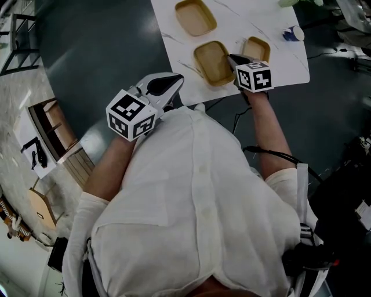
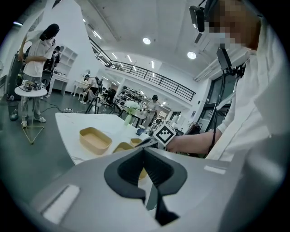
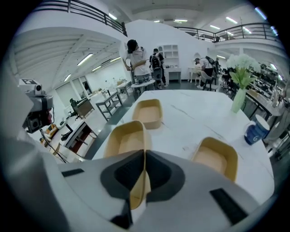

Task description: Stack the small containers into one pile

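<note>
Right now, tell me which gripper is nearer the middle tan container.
Right. The right gripper clamps the middle tan container; the left gripper, shut and empty, hangs at the table edge.

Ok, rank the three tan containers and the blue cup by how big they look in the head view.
1. Tie: middle container and far container look alike; the middle one is nearer, so no ranking.
2. Then the right container, partly behind the right gripper.
3. Last, the blue cup.
</note>
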`<state>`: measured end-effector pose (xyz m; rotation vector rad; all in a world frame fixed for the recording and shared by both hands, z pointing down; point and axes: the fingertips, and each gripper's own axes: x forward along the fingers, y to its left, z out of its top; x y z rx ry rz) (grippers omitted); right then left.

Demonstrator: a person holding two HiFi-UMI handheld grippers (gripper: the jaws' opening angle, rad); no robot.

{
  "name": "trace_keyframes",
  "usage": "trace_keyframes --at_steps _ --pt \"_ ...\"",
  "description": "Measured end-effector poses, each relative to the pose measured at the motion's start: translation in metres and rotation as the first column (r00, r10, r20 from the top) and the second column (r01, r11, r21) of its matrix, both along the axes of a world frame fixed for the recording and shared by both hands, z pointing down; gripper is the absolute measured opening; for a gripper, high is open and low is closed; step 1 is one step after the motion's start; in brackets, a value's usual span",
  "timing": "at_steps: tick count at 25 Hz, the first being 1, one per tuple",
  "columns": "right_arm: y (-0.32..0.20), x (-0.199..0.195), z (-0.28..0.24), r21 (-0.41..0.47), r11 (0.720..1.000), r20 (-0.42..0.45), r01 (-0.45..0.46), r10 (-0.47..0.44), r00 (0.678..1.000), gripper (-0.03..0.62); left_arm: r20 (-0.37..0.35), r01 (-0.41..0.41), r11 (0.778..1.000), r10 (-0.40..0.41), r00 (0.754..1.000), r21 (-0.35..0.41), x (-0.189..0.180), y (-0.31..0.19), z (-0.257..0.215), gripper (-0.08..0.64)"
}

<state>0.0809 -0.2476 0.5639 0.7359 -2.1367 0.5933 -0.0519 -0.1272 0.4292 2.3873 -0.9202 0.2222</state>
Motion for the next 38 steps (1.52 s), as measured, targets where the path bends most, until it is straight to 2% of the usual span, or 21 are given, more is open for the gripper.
trace_keyframes --at_steps 7,15,21,30,35,38 --pt "-0.004 0.024 -0.026 0.009 0.997 0.096 -0.072 0.071 0.993 0.014 0.009 -0.016 1.0 0.016 1.0 0.009 0.021 0.005 -0.006 0.008" --pt "-0.018 0.069 -0.048 -0.002 0.983 0.195 -0.183 0.18 0.964 0.015 0.026 -0.039 0.999 0.038 0.999 0.02 0.05 0.006 -0.008 0.008" --pt "-0.028 0.111 -0.053 -0.017 0.963 0.204 -0.267 0.265 0.942 0.015 0.036 -0.041 0.999 0.04 0.999 0.031 0.071 0.005 -0.011 0.008" --pt "-0.051 0.155 -0.059 -0.029 0.936 0.243 -0.35 0.347 0.906 0.014 0.043 -0.015 0.999 0.013 0.999 0.039 0.092 0.006 -0.014 0.008" --pt "-0.059 0.168 -0.052 -0.06 0.918 0.266 -0.393 0.394 0.88 0.014 0.046 0.009 0.999 -0.011 0.999 0.046 0.097 0.008 -0.015 0.008" --pt "-0.06 0.177 -0.045 -0.1 0.898 0.283 -0.429 0.439 0.853 0.014 0.047 0.024 0.999 -0.026 0.999 0.044 0.099 0.012 -0.014 0.008"
